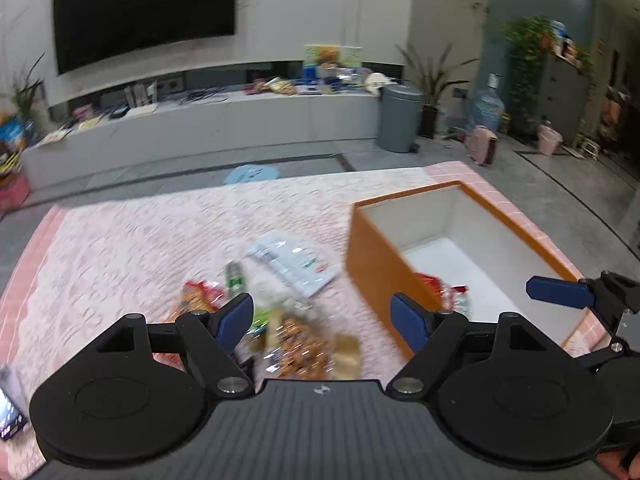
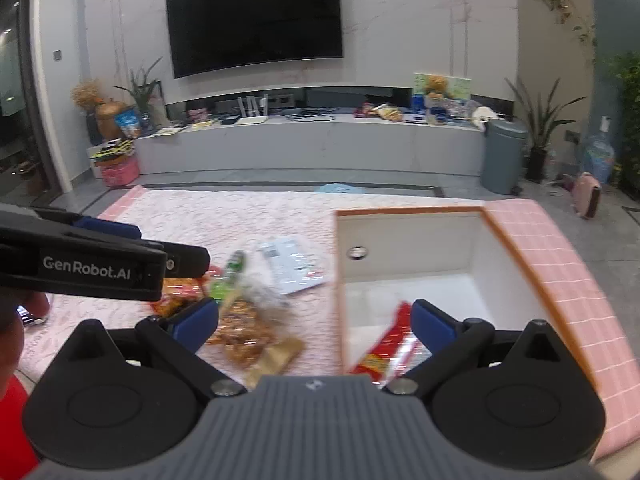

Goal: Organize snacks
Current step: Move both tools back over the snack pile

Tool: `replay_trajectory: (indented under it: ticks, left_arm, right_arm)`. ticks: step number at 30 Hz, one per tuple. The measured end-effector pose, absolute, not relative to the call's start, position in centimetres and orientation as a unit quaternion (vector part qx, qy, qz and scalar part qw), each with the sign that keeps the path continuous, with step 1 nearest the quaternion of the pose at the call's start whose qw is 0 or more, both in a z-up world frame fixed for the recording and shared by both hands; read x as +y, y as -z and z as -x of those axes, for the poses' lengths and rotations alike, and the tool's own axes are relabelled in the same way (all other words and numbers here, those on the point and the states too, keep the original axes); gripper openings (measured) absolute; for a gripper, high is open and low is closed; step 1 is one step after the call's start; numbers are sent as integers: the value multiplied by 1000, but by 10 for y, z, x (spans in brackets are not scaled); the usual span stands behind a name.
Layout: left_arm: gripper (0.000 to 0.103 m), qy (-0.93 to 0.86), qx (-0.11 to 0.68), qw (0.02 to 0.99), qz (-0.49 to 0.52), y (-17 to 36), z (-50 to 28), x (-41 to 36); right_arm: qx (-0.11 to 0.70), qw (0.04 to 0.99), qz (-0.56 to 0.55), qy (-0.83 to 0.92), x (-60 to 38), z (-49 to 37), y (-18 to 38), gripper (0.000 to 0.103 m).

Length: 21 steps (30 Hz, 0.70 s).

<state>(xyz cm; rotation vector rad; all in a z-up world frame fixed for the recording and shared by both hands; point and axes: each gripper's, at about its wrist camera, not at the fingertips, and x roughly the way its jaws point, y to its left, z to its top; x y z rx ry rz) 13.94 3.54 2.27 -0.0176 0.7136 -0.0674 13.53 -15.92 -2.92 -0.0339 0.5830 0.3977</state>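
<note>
Wall-mounted television (image 2: 256,16), grey bin (image 2: 502,156), potted plant (image 2: 538,128) beside it.

Home living room; wall-mounted TV (image 2: 256,16) above long media console (image 2: 312,140); potted plants (image 2: 538,120); pedal bin (image 2: 502,156)

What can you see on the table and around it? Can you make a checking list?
Surface: pink patterned tablecloth.
Job's things: orange box holding a red packet; snack pile and white pouch outside it.
Clutter: phone at table edge.
Grippers: left gripper open, empty; right gripper open, empty.
Cables: some on the TV bench.
Surroundings: television, grey bin, plants.
</note>
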Motion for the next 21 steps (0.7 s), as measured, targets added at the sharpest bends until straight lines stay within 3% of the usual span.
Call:
replay_trajectory:
  ticks: [21]
  left_arm:
    - [91, -8, 379, 920, 101, 45, -144, 147]
  right_arm:
    - [298, 919, 86, -243, -55, -166, 95, 99]
